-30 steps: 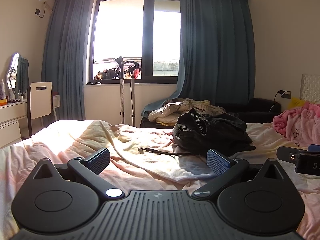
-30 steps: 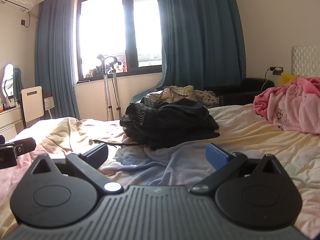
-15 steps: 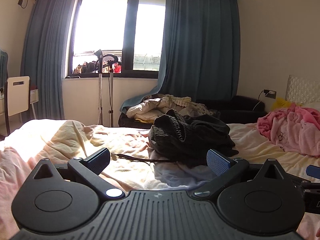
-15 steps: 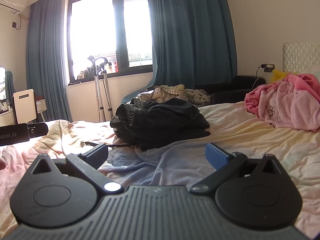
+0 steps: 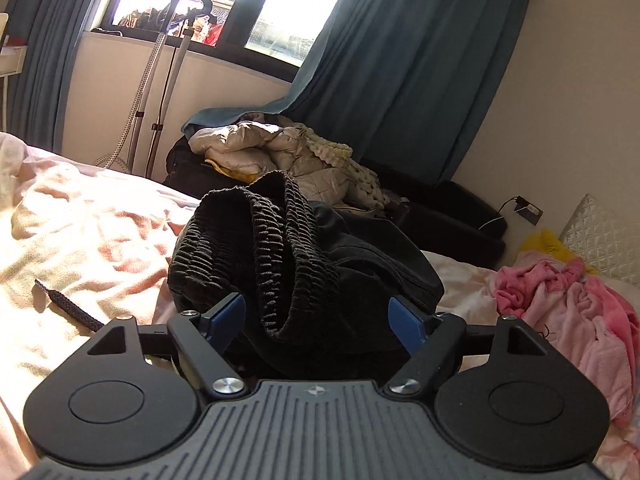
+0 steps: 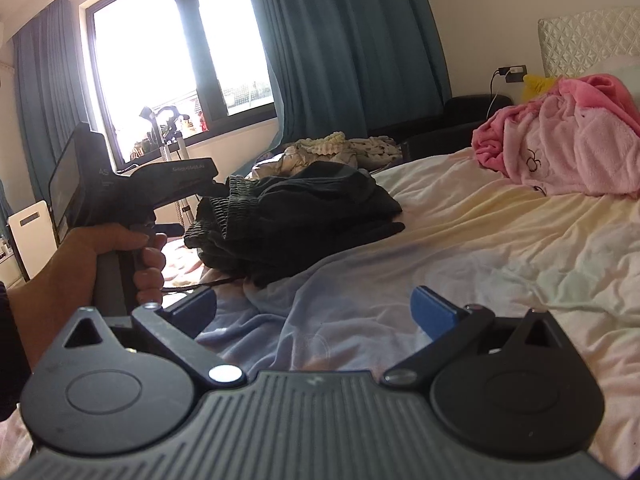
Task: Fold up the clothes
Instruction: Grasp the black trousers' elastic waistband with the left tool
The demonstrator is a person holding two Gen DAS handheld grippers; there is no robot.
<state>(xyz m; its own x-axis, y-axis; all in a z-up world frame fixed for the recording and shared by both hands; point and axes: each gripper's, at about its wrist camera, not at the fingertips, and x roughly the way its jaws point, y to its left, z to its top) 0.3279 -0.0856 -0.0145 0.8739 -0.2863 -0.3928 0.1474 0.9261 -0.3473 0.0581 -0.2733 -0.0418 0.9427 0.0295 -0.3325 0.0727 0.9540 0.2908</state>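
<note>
**Reaching for the black garment at its elastic waistband**

Being approached by the left gripper [image 5: 318, 318] is a crumpled black garment [image 5: 304, 256], heaped on the bed [image 6: 500, 216]. The blue-padded jaws are being held wide apart, with nothing clamped; the ribbed waistband [image 5: 276, 248] is lying directly ahead of them, partly between the fingertips, though contact cannot be confirmed. The waistband's folded loop is running roughly away from the gripper, toward the window [image 6: 180, 48]. The right gripper [image 6: 314, 310] is likewise being held spread and empty, nearer the viewer than the garment and well short of it, over a pale blue cloth [image 6: 320, 300]; the left hand [image 6: 120, 252] is thus judged the nearer one for the coming grasp.

The garment is shown as soft and matte, with a deeply gathered, corrugated band and smoother fabric behind. A dark braided drawstring [image 5: 68, 308] is lying left of the garment on the rumpled sheet. A fleecy pink garment [image 6: 560, 136] is lying bunched far right of the black one, awaiting folding.
</note>
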